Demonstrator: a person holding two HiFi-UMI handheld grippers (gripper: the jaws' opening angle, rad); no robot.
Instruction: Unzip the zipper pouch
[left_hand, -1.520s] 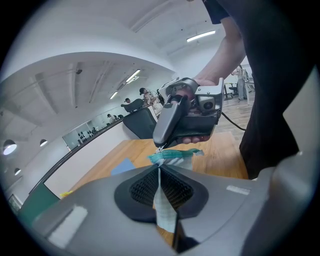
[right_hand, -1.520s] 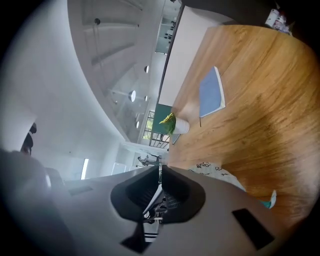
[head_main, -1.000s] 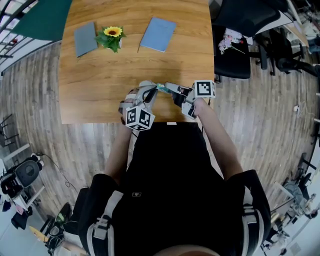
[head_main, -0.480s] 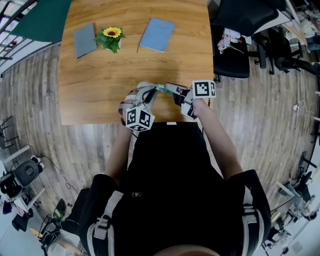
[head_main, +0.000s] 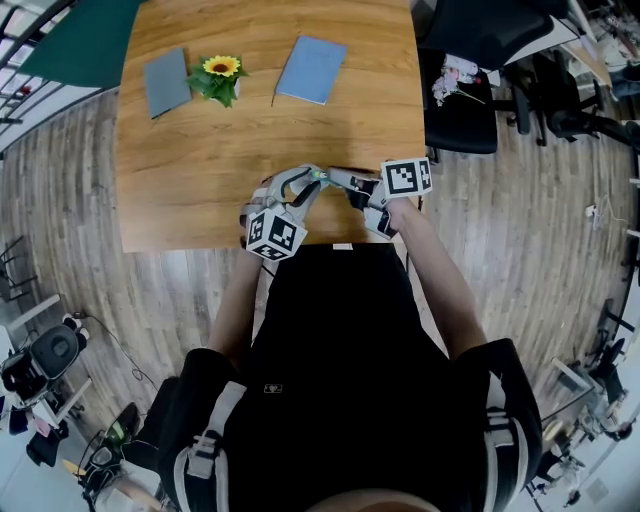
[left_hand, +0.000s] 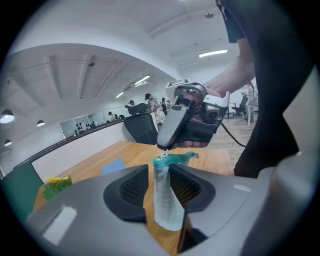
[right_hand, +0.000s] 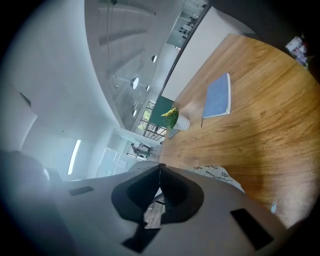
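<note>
A small pale fabric pouch (left_hand: 165, 200) with a teal zipper band (left_hand: 172, 160) stands between the jaws of my left gripper (left_hand: 159, 185). Those jaws have just been opening; the left pad stands off the fabric and the pouch leans toward the right one. My right gripper (left_hand: 164, 146) comes in from above, shut on the small metal zipper pull (left_hand: 163, 151) at the pouch's top. In the head view both grippers, left (head_main: 310, 182) and right (head_main: 332, 179), meet over the table's near edge with the pouch (head_main: 320, 176) between them. In the right gripper view the jaws (right_hand: 160, 170) are pressed together and white printed fabric (right_hand: 215, 173) shows beyond them.
The wooden table (head_main: 200, 150) carries a blue notebook (head_main: 312, 70), a grey notebook (head_main: 165, 82) and a potted sunflower (head_main: 221, 75) at its far side. A black chair (head_main: 465, 130) stands off the right edge. The person's body is tight against the front edge.
The left gripper's jaws have spread apart from the pouch, and its marker cube has rolled slightly. The right gripper stays shut at the zipper's end, barely moved.
</note>
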